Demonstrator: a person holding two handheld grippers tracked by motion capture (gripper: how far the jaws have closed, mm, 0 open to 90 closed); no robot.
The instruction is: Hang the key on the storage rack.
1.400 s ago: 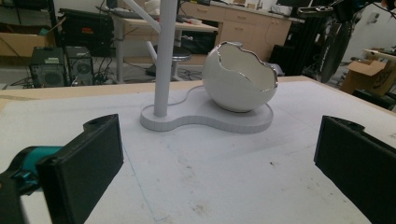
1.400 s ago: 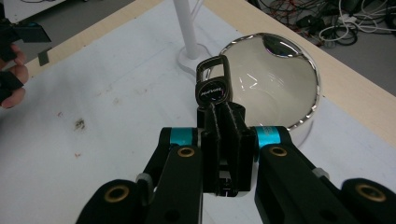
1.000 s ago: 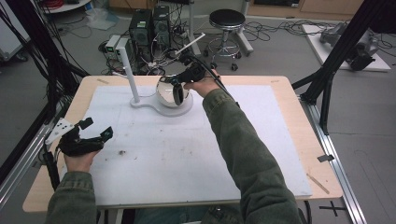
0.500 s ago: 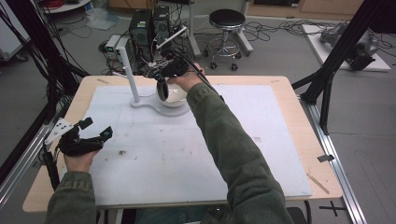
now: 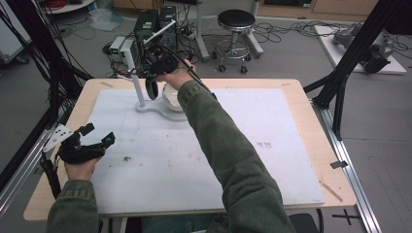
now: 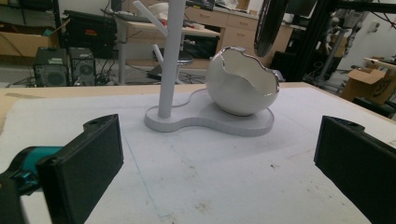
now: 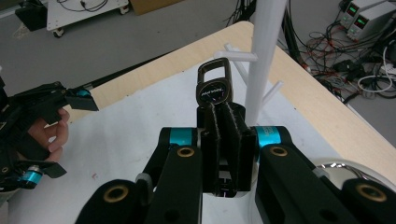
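Beside the white stand, dark metal carabiner

One stand, one bowl, one keyring

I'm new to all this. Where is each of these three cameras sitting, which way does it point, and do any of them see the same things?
High view: fixed above the person's side, looking forward and down on the table; both forearms, left gripper and right gripper show.
Left gripper view: rides the left gripper, low over the table, facing the white stand and egg-shaped bowl; its two black jaws stand wide apart.
Right gripper view: rides the right gripper, looking down past jaws shut on a dark metal clip.
Shared: all three see the stand.
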